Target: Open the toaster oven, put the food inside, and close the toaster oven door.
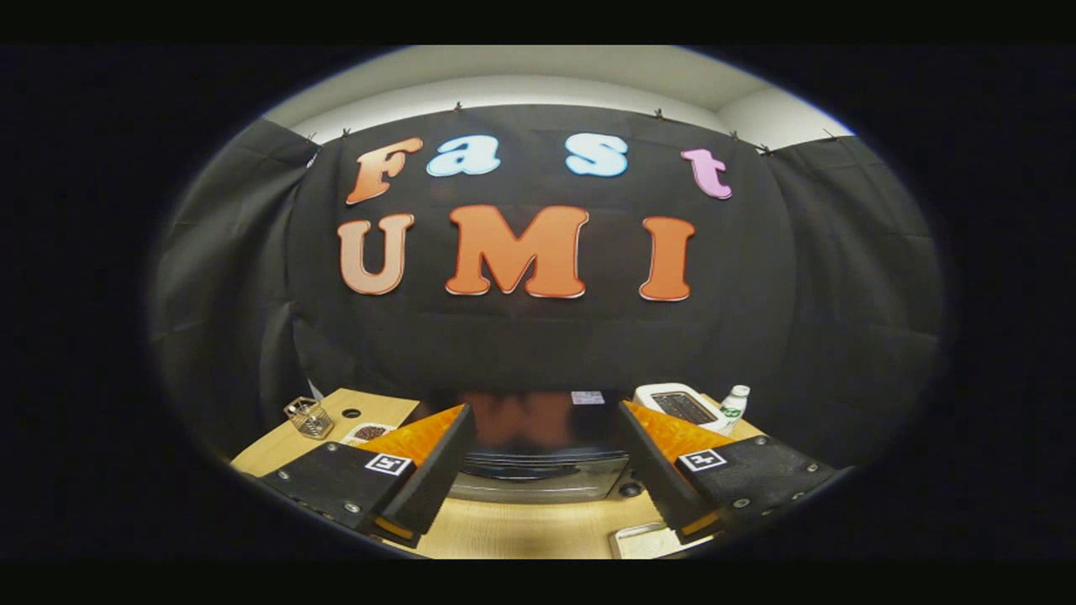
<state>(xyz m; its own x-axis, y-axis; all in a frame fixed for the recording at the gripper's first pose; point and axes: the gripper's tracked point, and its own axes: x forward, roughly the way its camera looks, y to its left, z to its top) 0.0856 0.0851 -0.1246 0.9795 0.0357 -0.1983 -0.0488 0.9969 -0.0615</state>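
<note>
Wooden tabletop (504, 529) carries a toaster oven (538, 470) mid-back, wire basket (308, 418) at left edge, white toaster (681, 407) and bottle (734, 405) back right

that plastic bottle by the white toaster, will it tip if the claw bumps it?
Probably. The plastic bottle stands upright and looks tall for its footprint, so a push near its cap would likely topple it. It seems small and light, so it may slide instead. It stands close beside the white toaster. The claw is open, well short of it.
</note>
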